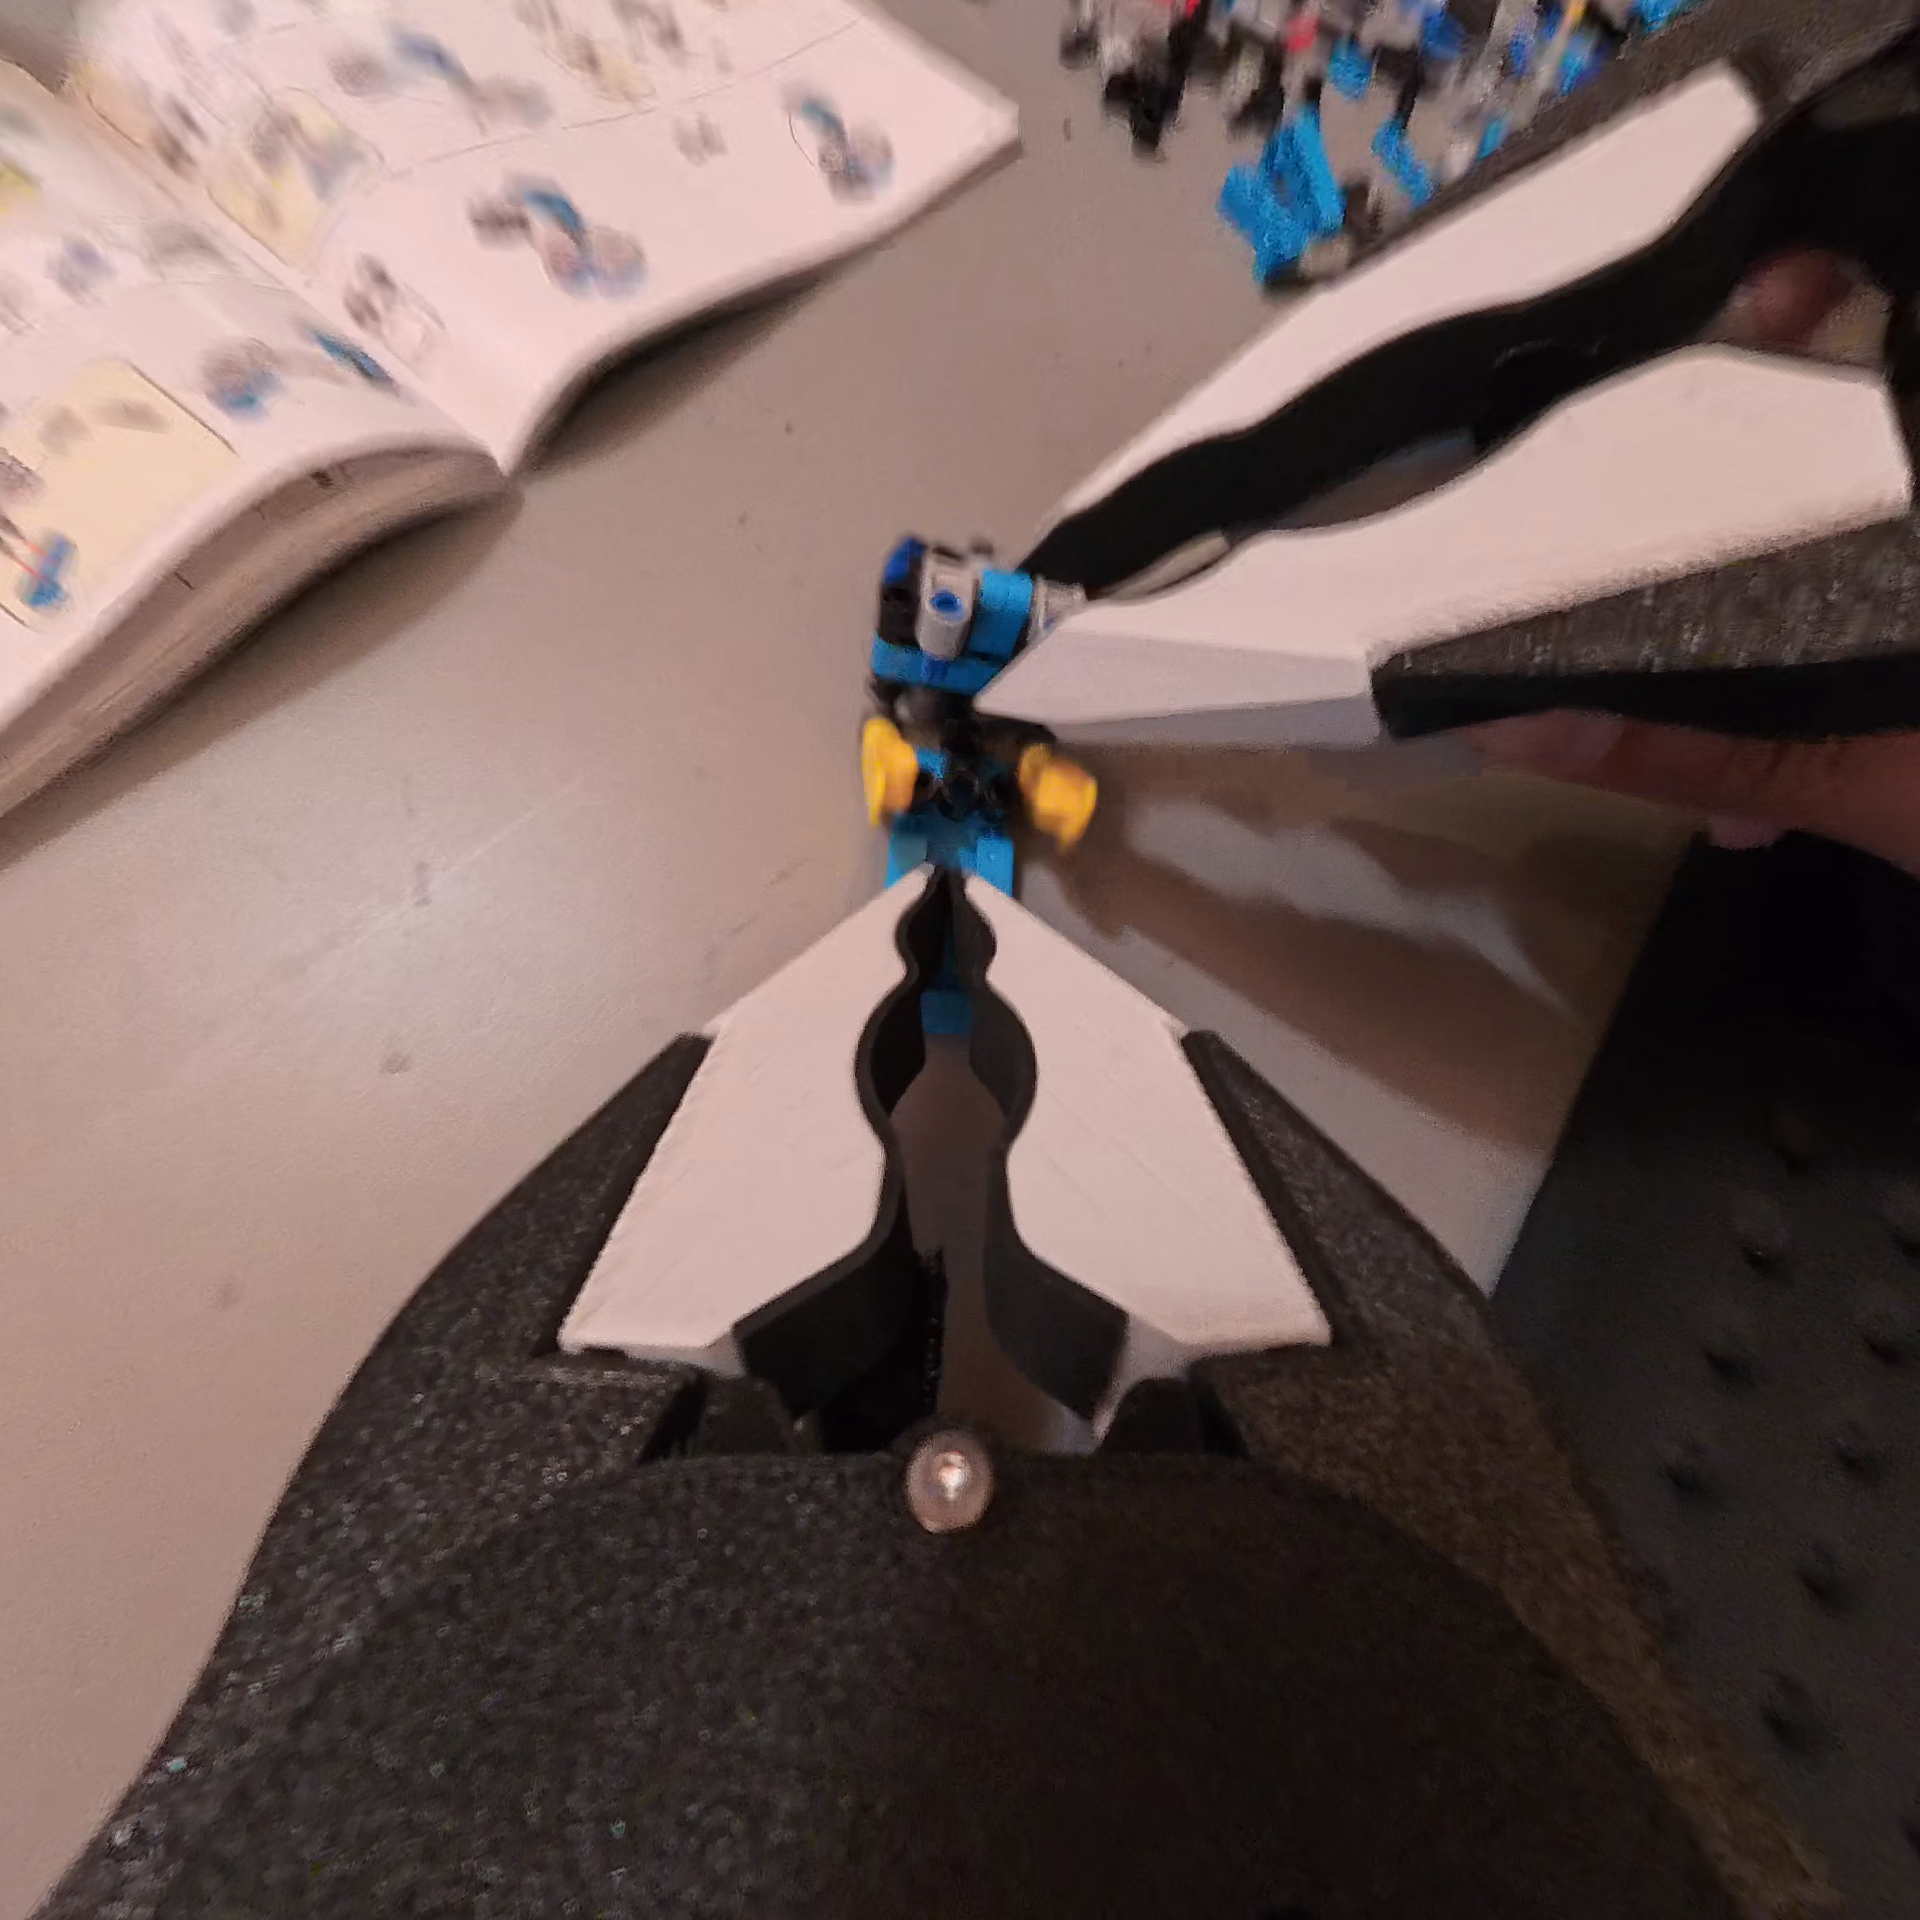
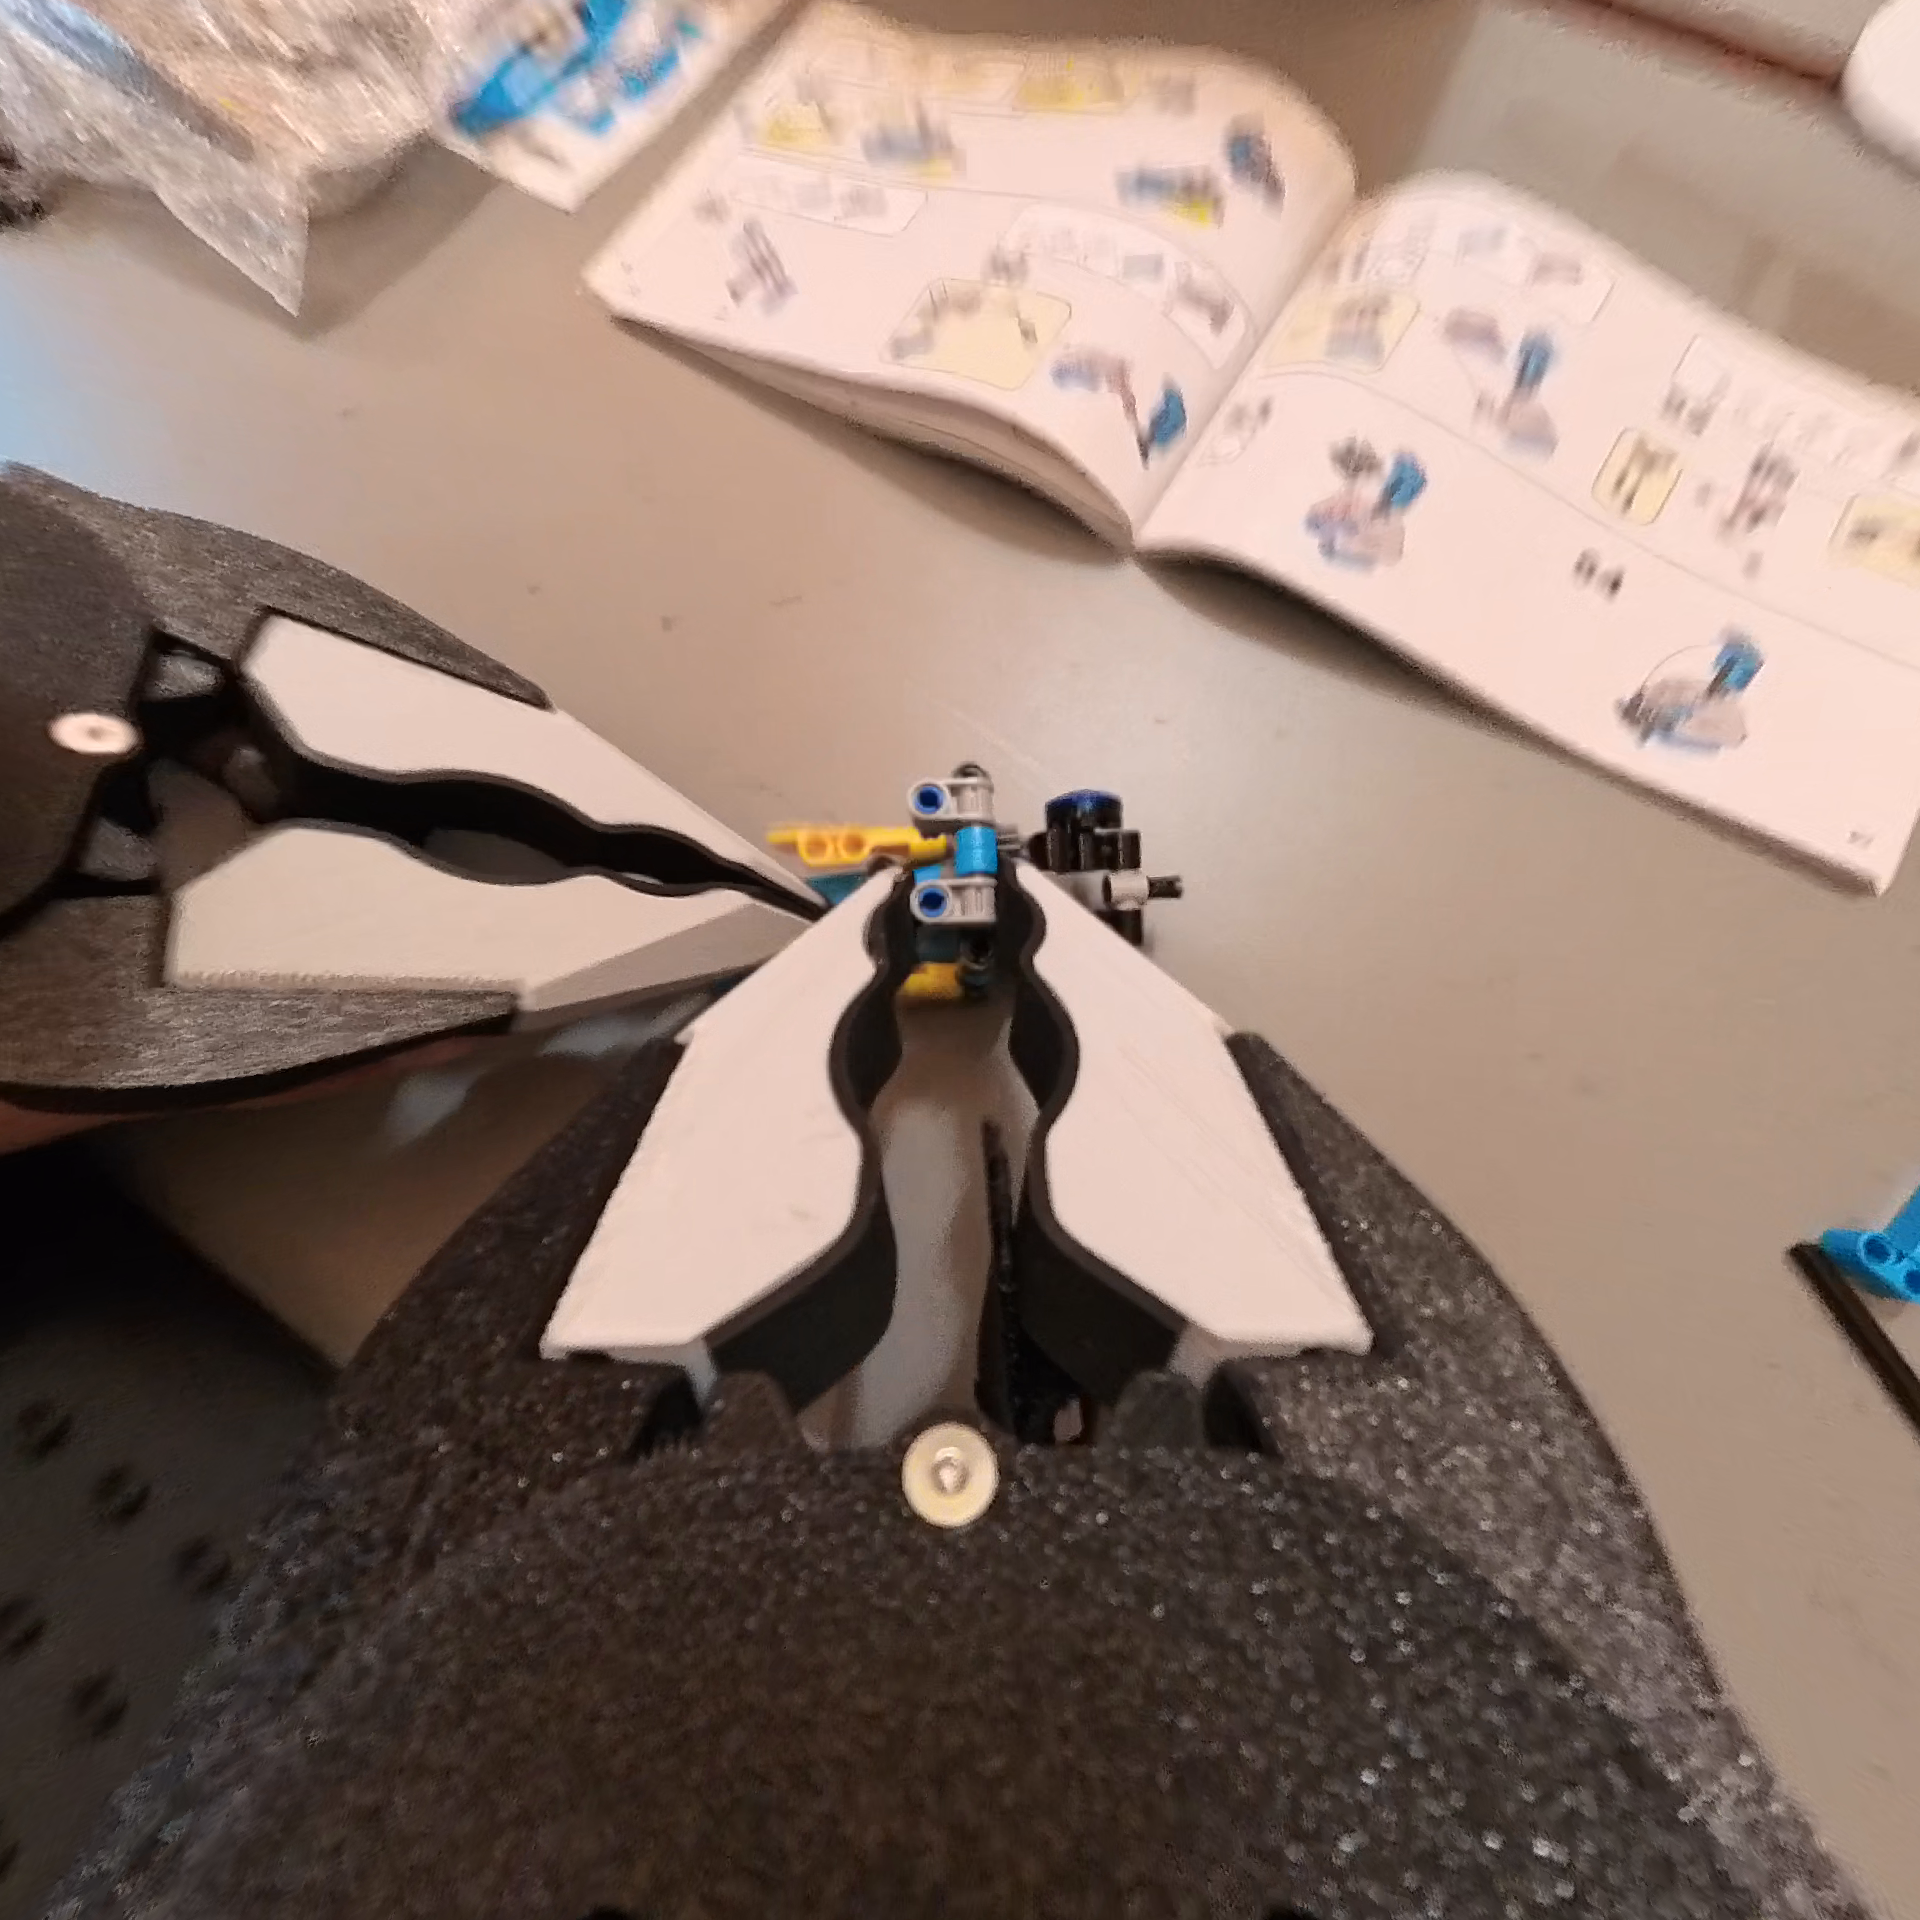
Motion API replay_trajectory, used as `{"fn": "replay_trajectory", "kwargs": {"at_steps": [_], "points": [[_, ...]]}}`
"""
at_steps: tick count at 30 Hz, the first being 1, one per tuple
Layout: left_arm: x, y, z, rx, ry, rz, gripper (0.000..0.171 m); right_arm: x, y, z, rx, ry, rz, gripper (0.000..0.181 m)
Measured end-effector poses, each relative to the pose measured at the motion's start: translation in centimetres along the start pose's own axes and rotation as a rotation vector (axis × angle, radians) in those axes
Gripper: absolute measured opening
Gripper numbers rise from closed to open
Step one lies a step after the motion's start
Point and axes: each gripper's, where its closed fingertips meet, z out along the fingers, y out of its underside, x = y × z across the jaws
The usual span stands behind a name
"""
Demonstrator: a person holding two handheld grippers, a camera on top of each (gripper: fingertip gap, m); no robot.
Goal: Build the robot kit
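A small brick assembly (image 1: 940, 613) of blue, yellow, grey and black pieces is held above the grey table between both grippers. My left gripper (image 1: 945, 883) is shut on the blue piece at its near end. My right gripper (image 1: 1006, 634) comes in from the right and is shut on the blue and grey part at its far end. In the right wrist view, the right gripper (image 2: 951, 894) clamps the grey connectors of the assembly (image 2: 971, 847). The left gripper (image 2: 816, 904) meets it from the left. Both views are motion-blurred.
An open instruction booklet (image 1: 416, 260) (image 2: 1351, 416) lies on the table beyond the grippers. A pile of loose pieces (image 1: 1351, 125) sits at the far right. A plastic bag (image 2: 156, 104), a second booklet (image 2: 582, 94) and a blue piece (image 2: 1870, 1278) lie nearby. A black perforated board (image 1: 1766, 1351) borders the table. About 4 cm separates my left fingertips from my right.
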Motion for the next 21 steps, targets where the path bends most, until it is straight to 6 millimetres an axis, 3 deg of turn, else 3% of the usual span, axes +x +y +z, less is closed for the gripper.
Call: {"fn": "replay_trajectory", "kwargs": {"at_steps": [3,15,17,21], "points": [[0.1,0.0,0.0,0.0,0.003,-0.002,0.0,-0.1,0.3,0.3,-0.037,-0.098,0.069,0.015],[0.2,-0.3,-0.2,0.019,0.022,-0.011,0.004,0.1,-0.1,0.6,-0.023,-0.138,0.012,0.016],[0.2,-0.7,-0.7,0.048,0.045,-0.038,0.013,0.3,-0.3,0.5,0.008,-0.137,-0.01,0.016],[-0.1,-2.6,-2.3,0.178,0.092,-0.099,0.016,0.4,-1.4,-0.1,0.061,-0.233,0.08,0.015]]}}
